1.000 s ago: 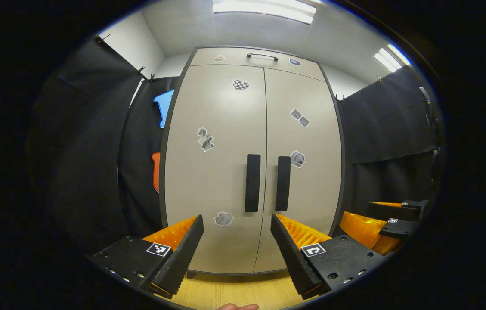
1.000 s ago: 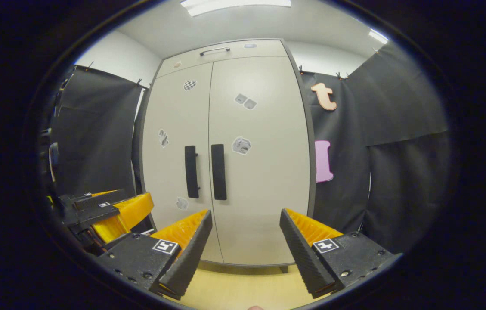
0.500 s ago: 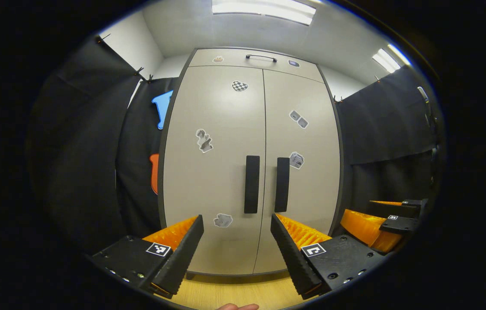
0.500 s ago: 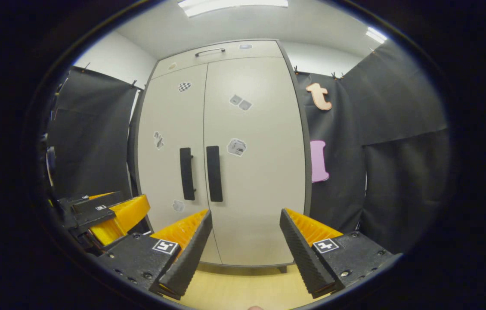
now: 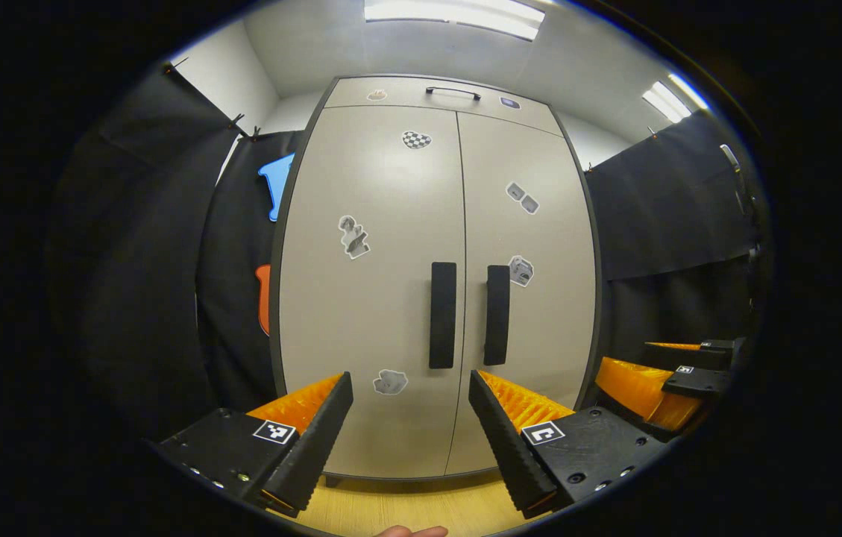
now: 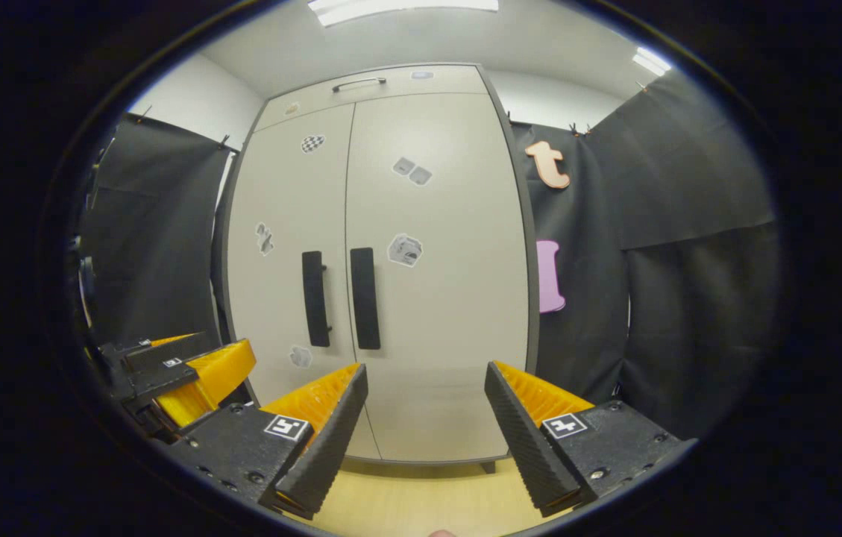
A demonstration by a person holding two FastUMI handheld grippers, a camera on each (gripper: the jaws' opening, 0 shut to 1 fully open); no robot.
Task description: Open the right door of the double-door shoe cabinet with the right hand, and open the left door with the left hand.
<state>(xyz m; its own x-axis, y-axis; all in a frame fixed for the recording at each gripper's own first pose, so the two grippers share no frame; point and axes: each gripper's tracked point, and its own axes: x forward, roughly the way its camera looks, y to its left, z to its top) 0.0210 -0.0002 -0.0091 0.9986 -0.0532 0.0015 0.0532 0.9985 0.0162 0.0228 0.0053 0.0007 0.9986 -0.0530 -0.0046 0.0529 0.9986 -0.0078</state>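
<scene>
both doors (image 5: 368, 298) shut, both claws (image 5: 411, 429) (image 6: 426, 425) gaping, empty. handles (image 6: 364, 298) sitting close together, so easy to snag the wrong one or clip both.

Left gripper (image 5: 411, 425) is held level, its two fingers spread wide apart, gripping nothing. Right gripper (image 6: 426, 418) matches it, fingers equally parted and bare. In each view the other gripper appears alongside at similar height.
</scene>
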